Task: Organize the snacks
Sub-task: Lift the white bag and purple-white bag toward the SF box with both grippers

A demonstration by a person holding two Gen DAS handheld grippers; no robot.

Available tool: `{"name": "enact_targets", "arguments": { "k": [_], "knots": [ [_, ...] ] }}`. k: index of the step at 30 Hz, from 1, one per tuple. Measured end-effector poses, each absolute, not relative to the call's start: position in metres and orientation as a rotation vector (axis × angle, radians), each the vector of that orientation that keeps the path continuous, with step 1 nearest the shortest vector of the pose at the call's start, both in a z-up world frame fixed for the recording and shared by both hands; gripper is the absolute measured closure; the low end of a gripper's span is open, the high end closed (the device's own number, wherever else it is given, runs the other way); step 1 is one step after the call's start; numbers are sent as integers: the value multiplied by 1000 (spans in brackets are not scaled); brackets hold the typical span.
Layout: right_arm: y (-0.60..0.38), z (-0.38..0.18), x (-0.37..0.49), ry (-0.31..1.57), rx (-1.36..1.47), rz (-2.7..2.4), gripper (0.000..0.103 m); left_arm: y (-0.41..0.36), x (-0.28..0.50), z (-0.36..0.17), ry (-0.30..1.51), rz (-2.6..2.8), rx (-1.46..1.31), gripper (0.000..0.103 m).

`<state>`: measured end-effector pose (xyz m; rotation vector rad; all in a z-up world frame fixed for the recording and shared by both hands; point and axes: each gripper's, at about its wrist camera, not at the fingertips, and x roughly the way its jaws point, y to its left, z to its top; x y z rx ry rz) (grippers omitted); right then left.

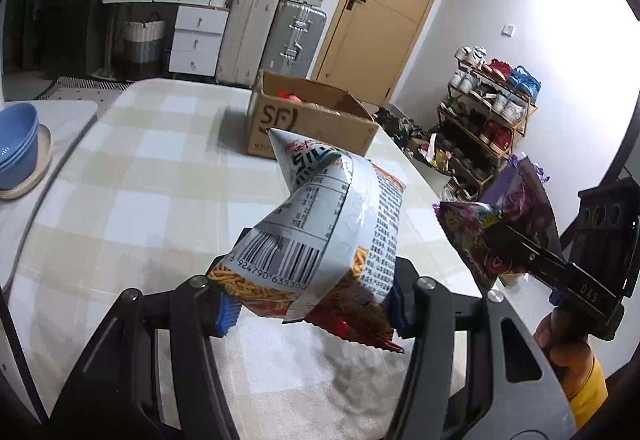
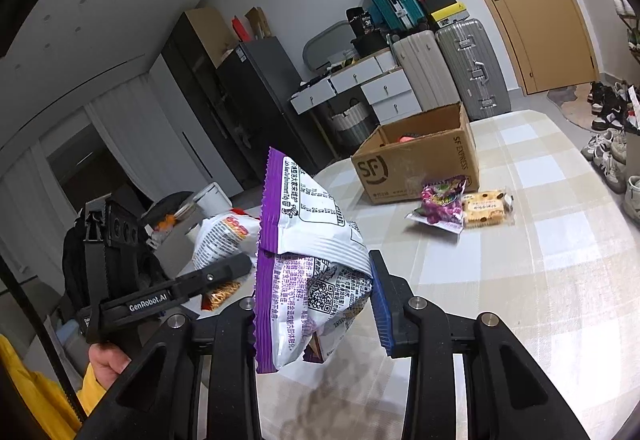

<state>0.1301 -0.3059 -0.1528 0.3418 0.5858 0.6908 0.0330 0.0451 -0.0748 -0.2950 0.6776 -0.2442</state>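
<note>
My left gripper [image 1: 310, 310] is shut on a white and orange noodle-snack bag [image 1: 320, 228] and holds it above the checked tablecloth [image 1: 140, 200]. My right gripper [image 2: 316, 304] is shut on a purple and white snack bag [image 2: 308, 260], also held in the air; it shows at the right of the left wrist view [image 1: 500, 224]. An open cardboard SF box [image 1: 308, 120] stands at the table's far side [image 2: 420, 160], with something red inside. A purple candy bag [image 2: 440, 202] and a biscuit pack [image 2: 484, 210] lie on the table in front of the box.
Blue bowls [image 1: 16, 144] sit on a side table at the left. Suitcases [image 1: 272, 32], drawers and a wooden door [image 1: 380, 8] stand behind the table. A shoe rack [image 1: 488, 120] is at the right. A dark fridge [image 2: 248, 96] is far left.
</note>
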Motion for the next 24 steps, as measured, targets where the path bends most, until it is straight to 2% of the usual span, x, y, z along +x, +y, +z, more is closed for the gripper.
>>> {"name": "enact_targets", "arguments": {
  "k": [15,24],
  "knots": [
    [-302,-158,150,616,353,686,69,25,72,-99,730,-252,-272,50],
    [-297,-135,198,591,338,724,69,24,129,-80,693,-225,-252,50]
  ]
}}
